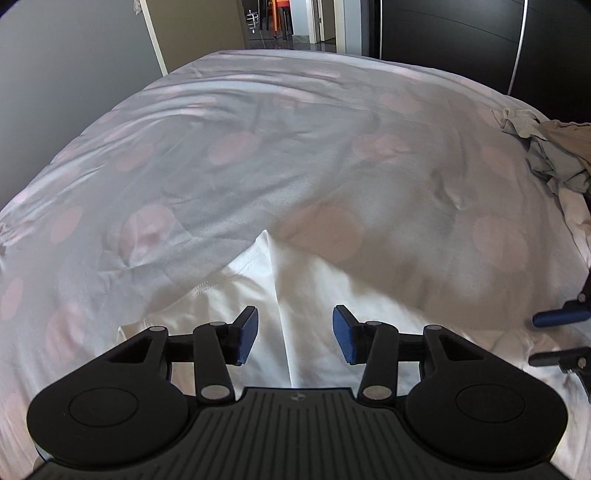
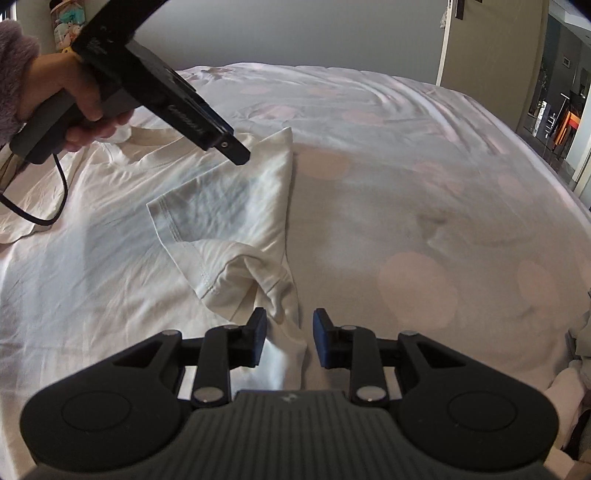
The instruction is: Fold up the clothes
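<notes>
A white T-shirt (image 1: 317, 291) (image 2: 110, 236) lies spread on the bed, one sleeve (image 2: 229, 199) folded inward over it. My left gripper (image 1: 295, 334) hovers open above the shirt's folded edge, and nothing is between its pads. In the right wrist view a hand (image 2: 66, 96) holds the left tool's black housing (image 2: 166, 96) over the shirt's collar area. My right gripper (image 2: 290, 338) is open at the shirt's side. A bunched fold of fabric lies between its fingers and touches only the left pad. At the right edge of the left wrist view I see the right gripper's fingers (image 1: 561, 317).
The bed sheet (image 1: 258, 155) (image 2: 424, 177) is pale with pink dots and rumpled. A heap of grey and beige clothes (image 1: 550, 162) sits at the bed's right side. A dark wardrobe (image 1: 461, 40) and a doorway (image 1: 288, 18) lie beyond. A black cable (image 2: 44, 218) trails over the shirt.
</notes>
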